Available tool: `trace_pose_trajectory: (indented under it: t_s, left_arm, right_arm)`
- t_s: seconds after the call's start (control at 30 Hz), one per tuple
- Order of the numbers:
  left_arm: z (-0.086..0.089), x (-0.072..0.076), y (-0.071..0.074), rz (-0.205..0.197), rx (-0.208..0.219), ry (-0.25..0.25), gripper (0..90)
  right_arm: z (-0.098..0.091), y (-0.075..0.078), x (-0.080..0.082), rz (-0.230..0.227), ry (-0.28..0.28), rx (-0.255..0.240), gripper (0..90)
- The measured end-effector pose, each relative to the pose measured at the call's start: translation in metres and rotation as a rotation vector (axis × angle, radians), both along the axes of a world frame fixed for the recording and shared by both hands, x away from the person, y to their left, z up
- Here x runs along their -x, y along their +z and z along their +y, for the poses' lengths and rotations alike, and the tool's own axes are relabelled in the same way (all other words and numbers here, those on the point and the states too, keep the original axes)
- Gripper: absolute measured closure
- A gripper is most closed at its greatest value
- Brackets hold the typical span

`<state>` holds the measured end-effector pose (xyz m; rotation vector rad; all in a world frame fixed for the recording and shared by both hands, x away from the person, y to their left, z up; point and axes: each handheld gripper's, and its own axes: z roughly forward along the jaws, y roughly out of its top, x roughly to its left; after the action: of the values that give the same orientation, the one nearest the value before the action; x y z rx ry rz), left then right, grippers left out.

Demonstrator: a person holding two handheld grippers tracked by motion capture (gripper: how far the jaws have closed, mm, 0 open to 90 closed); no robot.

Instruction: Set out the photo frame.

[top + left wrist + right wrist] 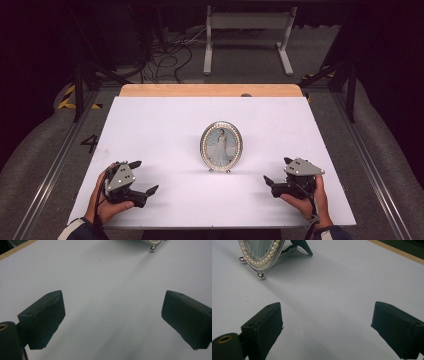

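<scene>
Oval pearl-rimmed photo frame (pixel 221 147) stands upright mid-table, untouched.

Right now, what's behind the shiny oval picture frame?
Behind the oval picture frame, the right gripper view shows a dark prop leg resting on the white table, which helps it stand upright. The frame's back is hidden from view, so where the leg joins cannot be seen.

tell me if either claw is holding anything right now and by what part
Nothing is held. The left claw and the right claw are both open over the white table, and the oval picture frame stands untouched between them.
</scene>
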<state>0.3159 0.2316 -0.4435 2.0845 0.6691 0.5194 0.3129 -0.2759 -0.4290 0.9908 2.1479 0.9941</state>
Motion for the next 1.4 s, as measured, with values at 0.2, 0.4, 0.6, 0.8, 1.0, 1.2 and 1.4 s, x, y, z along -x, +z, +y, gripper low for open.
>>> trace_pose_trajectory:
  t_s: [0.2,0.4,0.6,0.8,1.0,1.2,1.4]
  left_arm:
    - [0.013,0.005,-0.003,0.009,0.033,0.027,5.7]
    - [0.029,0.007,-0.005,0.021,0.072,0.059,5.6]
    - [0.040,0.012,-0.007,0.032,0.094,0.080,5.0]
    - [0.044,0.013,-0.006,0.019,0.117,0.095,4.9]
    - [0.041,0.014,-0.009,0.022,0.104,0.085,4.9]
    - [0.041,0.013,-0.008,0.019,0.101,0.090,5.0]
    - [0.039,0.012,-0.010,0.024,0.088,0.091,5.1]
  right_arm:
    - [-0.006,-0.001,0.004,-0.007,-0.011,-0.014,9.7]
    - [-0.014,-0.003,0.008,-0.013,-0.025,-0.025,9.6]
    - [-0.021,-0.005,0.013,-0.020,-0.046,-0.048,9.6]
    - [-0.023,-0.005,0.016,-0.031,-0.056,-0.056,9.6]
    - [-0.022,-0.004,0.016,-0.038,-0.057,-0.060,9.6]
    - [-0.022,-0.005,0.015,-0.037,-0.056,-0.059,9.6]
    - [-0.024,-0.006,0.015,-0.036,-0.061,-0.066,9.6]
